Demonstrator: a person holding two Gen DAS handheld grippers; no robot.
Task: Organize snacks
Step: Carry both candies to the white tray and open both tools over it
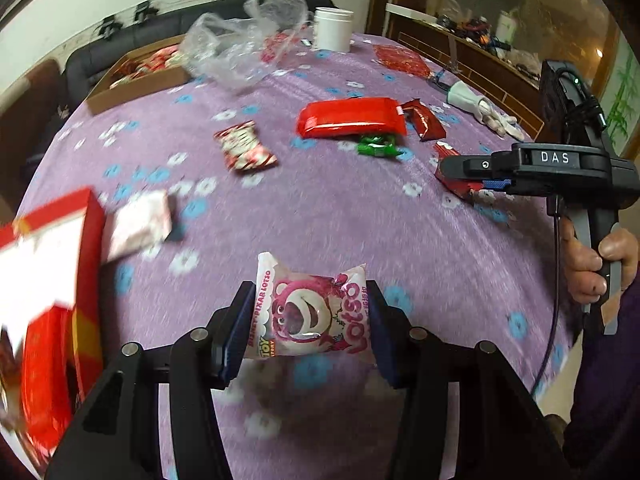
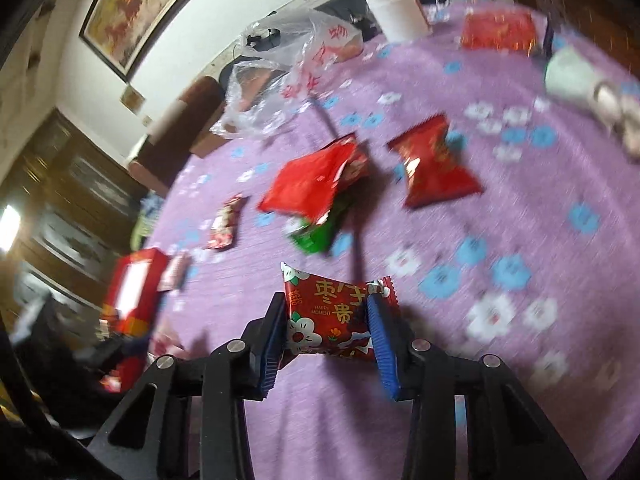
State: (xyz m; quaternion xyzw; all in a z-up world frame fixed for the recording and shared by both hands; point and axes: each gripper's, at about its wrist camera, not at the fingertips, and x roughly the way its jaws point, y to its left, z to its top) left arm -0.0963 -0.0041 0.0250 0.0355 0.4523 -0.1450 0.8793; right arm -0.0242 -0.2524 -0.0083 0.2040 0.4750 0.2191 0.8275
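My left gripper (image 1: 310, 290) is shut on a pink Lotso bear snack packet (image 1: 316, 316), held above the purple flowered tablecloth (image 1: 340, 220). My right gripper (image 2: 326, 302) is shut on a small red packet with white flowers and gold characters (image 2: 328, 320); its blue pads (image 2: 378, 320) press on both sides. In the left wrist view, the right gripper (image 1: 460, 176) sits at the right over that red packet, with a hand on its handle. A red box (image 1: 60, 260) stands at the left with a pale pink packet (image 1: 140, 224) beside it.
Loose on the cloth lie a long red packet (image 1: 348, 118), green candy (image 1: 376, 148), a red-white packet (image 1: 244, 146) and a dark red packet (image 1: 424, 120). At the back are a cardboard tray (image 1: 132, 84), a clear plastic bag (image 1: 244, 44), a white cup (image 1: 332, 28) and a white glove (image 1: 484, 108).
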